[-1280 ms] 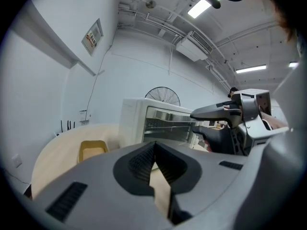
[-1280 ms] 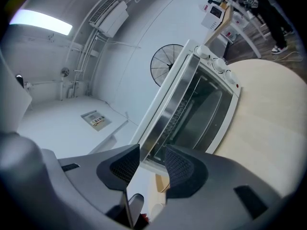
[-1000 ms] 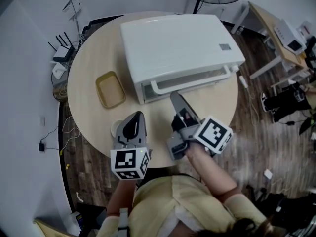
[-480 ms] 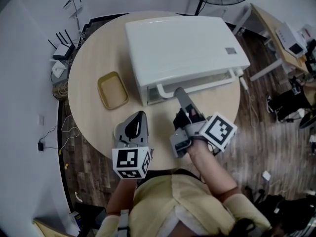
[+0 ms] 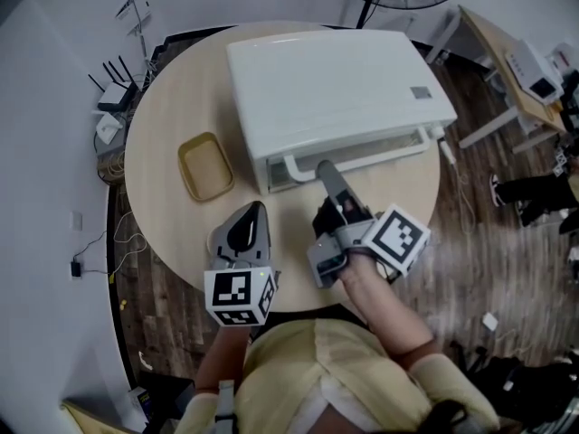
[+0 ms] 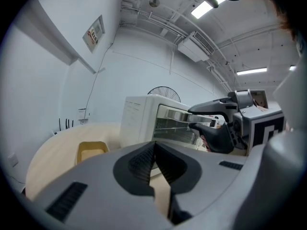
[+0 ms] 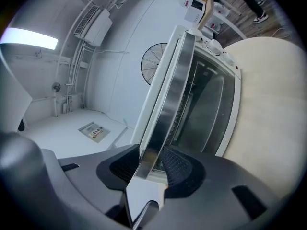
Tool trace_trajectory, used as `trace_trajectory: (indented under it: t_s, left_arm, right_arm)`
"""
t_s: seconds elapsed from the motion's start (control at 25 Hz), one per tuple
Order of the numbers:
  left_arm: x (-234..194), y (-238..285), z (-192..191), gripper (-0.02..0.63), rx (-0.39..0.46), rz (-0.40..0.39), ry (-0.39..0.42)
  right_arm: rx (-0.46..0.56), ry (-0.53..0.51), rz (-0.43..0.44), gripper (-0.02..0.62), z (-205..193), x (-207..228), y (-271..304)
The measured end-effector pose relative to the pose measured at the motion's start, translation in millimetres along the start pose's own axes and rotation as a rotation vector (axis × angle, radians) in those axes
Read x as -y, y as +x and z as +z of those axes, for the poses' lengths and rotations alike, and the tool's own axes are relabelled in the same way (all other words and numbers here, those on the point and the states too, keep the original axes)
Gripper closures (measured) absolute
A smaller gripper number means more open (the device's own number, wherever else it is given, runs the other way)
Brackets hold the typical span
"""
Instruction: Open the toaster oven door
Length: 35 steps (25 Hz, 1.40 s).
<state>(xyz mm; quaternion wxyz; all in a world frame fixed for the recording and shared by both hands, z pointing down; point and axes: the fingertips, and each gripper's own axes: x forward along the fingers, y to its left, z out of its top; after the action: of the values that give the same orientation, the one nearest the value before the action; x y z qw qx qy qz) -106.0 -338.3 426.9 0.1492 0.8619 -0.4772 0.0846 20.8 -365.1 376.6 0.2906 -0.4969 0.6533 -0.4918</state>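
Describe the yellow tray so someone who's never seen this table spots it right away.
On the round wooden table stands a big white toaster oven. The tray lies flat beside its left end, the only yellow, shallow dish there.

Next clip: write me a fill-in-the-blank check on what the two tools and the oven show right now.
The right tool is clamped on the toaster oven door's ____.
The left tool holds ____, its jaws together.
The yellow tray rests on the round ____.
Missing words: handle; nothing; table.
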Motion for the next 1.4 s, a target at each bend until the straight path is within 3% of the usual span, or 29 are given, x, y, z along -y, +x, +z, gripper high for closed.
trace_trajectory:
  t_s: [0.76,1.4]
  left_arm:
    - [25,-35,1,0.603,0.027,0.102,-0.005]
    - [59,-61,-8,0.604,0.020,0.113,0.009]
  right_arm:
    - [-0.077,-0.031,0.051,0.448,-12,7,-25]
    - [-0.119,-0.045,0.051,0.446,-29,23,-58]
